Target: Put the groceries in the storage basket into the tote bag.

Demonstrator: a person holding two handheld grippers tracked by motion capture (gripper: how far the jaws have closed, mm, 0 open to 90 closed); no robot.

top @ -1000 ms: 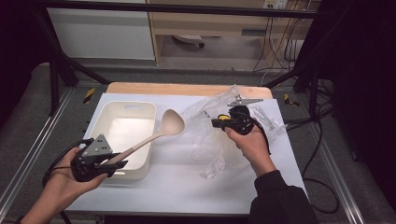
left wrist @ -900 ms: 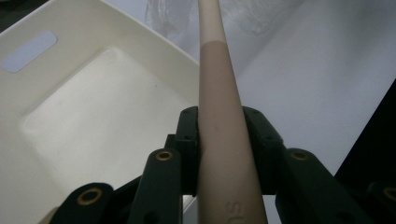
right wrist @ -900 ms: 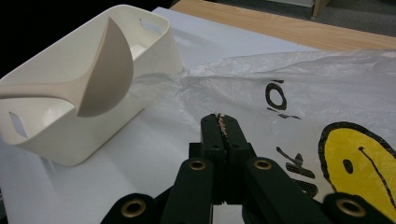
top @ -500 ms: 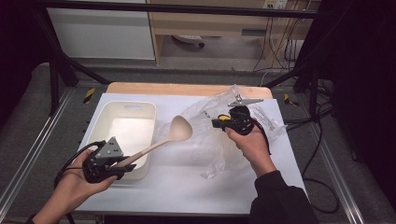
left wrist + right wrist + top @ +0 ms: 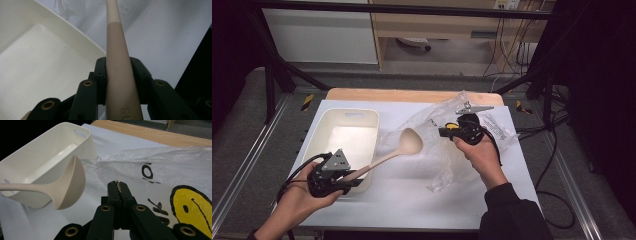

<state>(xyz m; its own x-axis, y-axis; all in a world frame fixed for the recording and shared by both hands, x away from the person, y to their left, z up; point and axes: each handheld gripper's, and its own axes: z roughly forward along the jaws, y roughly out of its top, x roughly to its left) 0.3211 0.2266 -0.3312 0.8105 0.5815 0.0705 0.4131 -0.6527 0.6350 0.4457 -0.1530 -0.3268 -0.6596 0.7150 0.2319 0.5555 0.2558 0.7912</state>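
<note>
Hidden and cut-off parts, referenced to the bin (image 5: 343, 129).

Left gripper view: ladle (image 5: 117, 75) bowl runs off the top edge, handle end off the bottom, where its embossed letters are clipped; the bin's far walls leave the frame. Right gripper view: ladle handle (image 5: 22, 187) exits left in front of the bin; bag (image 5: 160, 165) print is partly cut, unreadable. High view: bag (image 5: 437, 150) print beside the bin is too small to read.
</note>
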